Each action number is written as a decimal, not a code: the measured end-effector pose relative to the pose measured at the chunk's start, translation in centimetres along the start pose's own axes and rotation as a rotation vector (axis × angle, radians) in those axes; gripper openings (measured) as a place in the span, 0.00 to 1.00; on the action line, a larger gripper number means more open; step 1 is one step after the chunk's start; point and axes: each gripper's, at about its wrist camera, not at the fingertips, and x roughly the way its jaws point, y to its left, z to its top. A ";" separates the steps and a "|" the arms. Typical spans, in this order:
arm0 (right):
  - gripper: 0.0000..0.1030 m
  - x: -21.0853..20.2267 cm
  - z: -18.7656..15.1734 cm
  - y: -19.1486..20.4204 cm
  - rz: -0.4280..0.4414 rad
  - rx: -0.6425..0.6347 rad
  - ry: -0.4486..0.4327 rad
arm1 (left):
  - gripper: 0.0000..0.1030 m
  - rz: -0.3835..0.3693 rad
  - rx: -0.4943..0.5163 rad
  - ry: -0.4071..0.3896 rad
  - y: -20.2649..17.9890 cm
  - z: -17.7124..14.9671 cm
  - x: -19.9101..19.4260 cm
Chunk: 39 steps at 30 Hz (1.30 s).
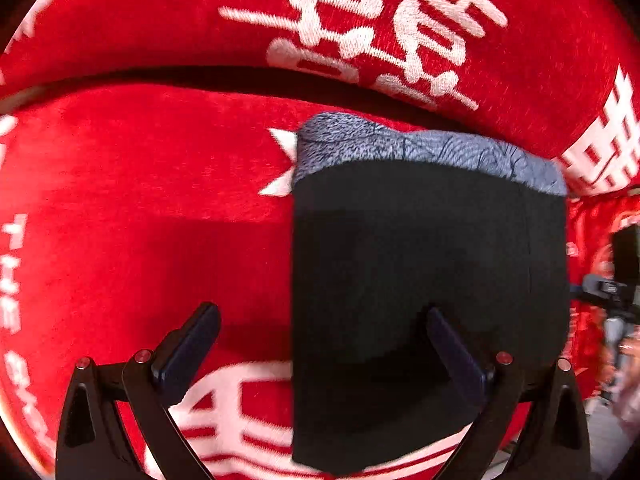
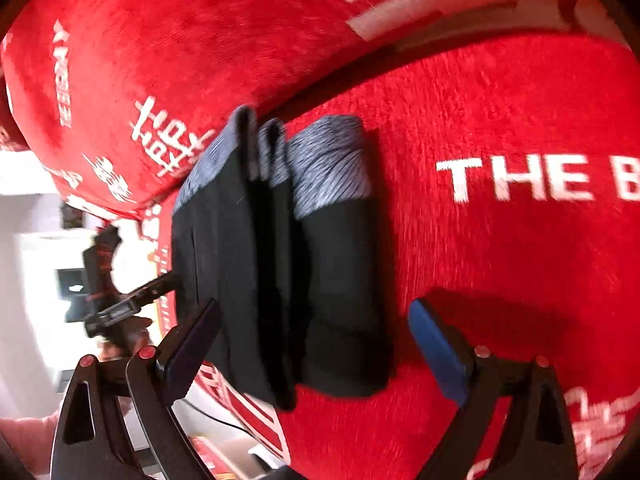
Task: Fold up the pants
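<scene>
Pants (image 1: 428,280) lie folded mid-frame on red cushion (image 1: 140,208) (bare fabric at left), left gripper (image 1: 322,334) and right gripper (image 2: 316,328) both spread apart, gripping nothing.

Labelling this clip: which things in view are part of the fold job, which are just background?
Job:
folded black pants with grey waistband
left gripper, open
right gripper, open

Background:
red sofa seat cover
red back cushion

Red lettered sofa (image 1: 140,200), perhaps velvet
</scene>
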 end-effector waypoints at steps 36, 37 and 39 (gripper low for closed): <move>0.39 2.2 -9.9 3.1 0.250 0.141 0.054 | 0.80 -0.069 -0.032 0.015 -1.3 -10.7 -2.6; 0.41 3.2 -10.4 2.6 0.169 0.130 0.061 | 0.88 -0.058 -0.048 -0.005 -0.7 -11.2 -2.2; 0.52 3.7 -10.5 2.6 0.089 0.095 0.045 | 0.99 -0.012 -0.055 -0.028 -0.5 -11.6 -2.2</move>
